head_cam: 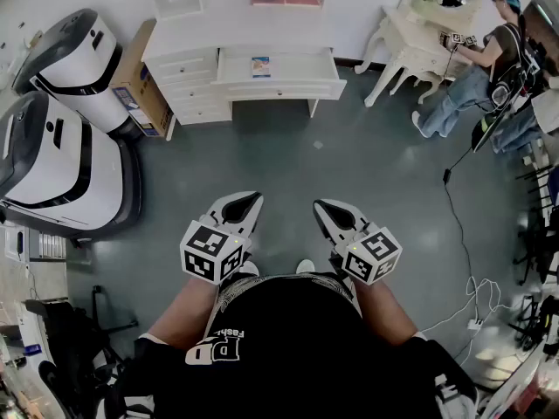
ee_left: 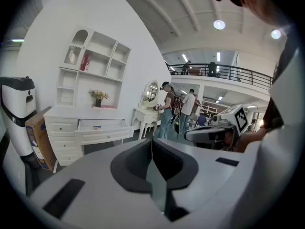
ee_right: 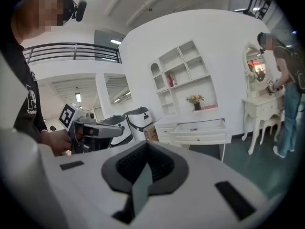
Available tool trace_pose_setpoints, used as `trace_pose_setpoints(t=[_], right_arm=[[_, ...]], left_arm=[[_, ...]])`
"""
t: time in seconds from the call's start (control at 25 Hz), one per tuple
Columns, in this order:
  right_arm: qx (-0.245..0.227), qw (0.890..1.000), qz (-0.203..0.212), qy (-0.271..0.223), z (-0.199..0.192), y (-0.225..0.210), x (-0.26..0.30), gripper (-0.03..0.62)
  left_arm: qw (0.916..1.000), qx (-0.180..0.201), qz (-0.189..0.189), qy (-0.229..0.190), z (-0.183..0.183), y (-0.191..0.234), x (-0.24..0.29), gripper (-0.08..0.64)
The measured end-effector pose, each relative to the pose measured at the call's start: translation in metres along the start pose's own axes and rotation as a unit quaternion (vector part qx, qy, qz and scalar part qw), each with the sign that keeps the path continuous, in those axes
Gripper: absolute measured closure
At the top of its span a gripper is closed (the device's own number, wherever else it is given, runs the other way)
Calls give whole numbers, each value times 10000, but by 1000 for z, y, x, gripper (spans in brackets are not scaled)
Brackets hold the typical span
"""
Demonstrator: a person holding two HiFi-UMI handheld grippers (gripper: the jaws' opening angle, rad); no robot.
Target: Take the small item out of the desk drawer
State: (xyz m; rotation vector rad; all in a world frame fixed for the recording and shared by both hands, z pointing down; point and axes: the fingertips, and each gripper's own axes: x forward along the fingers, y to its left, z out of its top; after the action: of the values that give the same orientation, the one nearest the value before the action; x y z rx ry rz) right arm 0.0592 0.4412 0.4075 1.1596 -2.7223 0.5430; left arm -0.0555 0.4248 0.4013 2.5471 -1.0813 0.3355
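Closest in, the person is holding both tools low in front of the body. The left gripper [head_cam: 247, 202] is showing its jaws pressed together with nothing between them, and the right gripper [head_cam: 327, 209], just to its right, is likewise sitting closed and empty. Grey-green floor [head_cam: 297, 160] is stretching between them and the furniture. Farther off, the white desk [head_cam: 188, 37] is standing against the far wall with its drawer [head_cam: 279, 86] hanging open. The small item [head_cam: 260, 66], blue and white, is lying inside the drawer, well apart from both grippers. At the far right another person [head_cam: 493, 59] is working at a white dressing table [head_cam: 410, 37].
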Motion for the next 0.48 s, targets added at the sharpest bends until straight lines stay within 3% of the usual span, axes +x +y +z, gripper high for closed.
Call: trace_pose_setpoints(t=[0.48], right_arm=[[-30, 10000, 47, 10, -1, 9, 5, 586]], left_arm=[[10000, 14, -1, -42, 1, 4, -6, 545]])
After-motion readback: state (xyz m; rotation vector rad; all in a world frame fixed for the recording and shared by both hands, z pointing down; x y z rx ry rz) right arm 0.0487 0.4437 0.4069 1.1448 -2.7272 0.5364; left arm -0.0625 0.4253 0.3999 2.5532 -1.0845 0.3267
